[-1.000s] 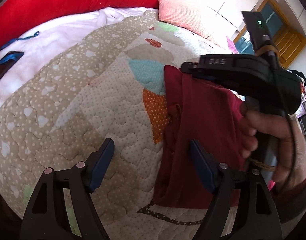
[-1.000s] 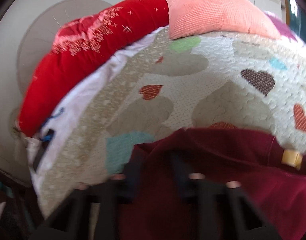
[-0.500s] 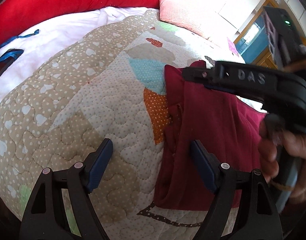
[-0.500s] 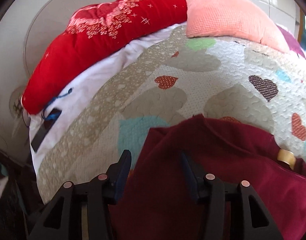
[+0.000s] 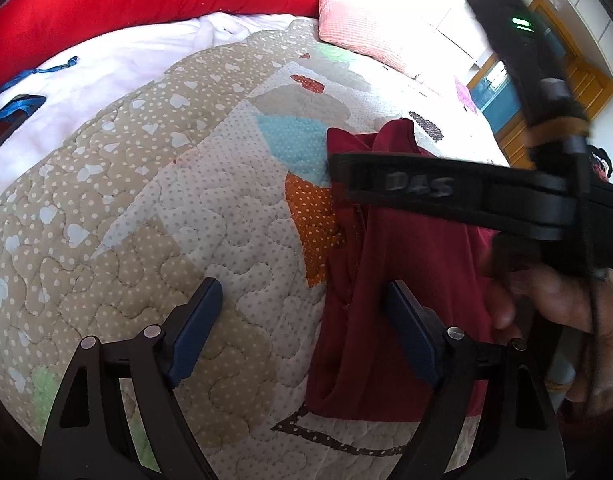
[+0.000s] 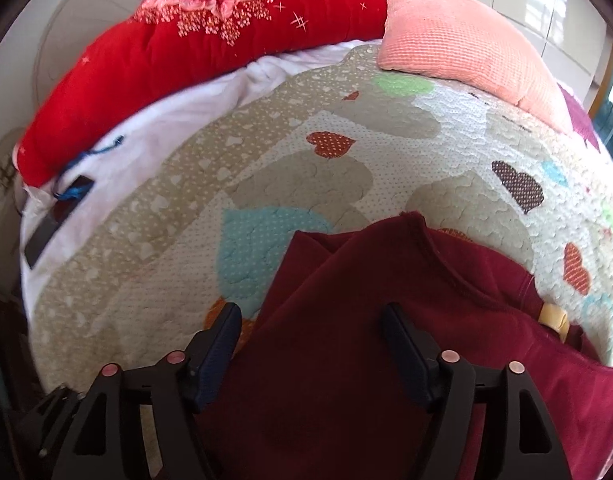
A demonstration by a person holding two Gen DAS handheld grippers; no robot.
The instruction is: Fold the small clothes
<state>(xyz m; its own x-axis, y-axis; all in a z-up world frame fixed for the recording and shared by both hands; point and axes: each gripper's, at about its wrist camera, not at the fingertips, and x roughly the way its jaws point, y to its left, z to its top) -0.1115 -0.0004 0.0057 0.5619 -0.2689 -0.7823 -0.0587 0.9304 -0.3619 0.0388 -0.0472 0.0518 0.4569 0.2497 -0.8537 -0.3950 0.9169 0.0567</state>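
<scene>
A maroon garment (image 6: 386,320) is spread on the quilt (image 5: 186,200), below the red pillow (image 6: 186,40). The right gripper (image 6: 312,344), just opening, is held wide over it; the left gripper (image 5: 302,328) is held wide at its edge, gripping nothing.

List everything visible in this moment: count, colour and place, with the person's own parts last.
Garment: one, dark red, lying on the quilt under the right tongs.
Quilt: one, beige and white with coloured hearts, covering the bed.
Long cushion: one, red with pale stitching, at the far edge.
Pillow: one, salmon pink, beside the red cushion.
White sheet: one, between cushion and quilt.
Blue cord: one, on the white sheet.
Left tongs: open, empty, over the quilt and the garment's edge.
Right tongs: jaws just been opening, pads clear of the cloth.
Hand: one, gripping the right handle.
</scene>
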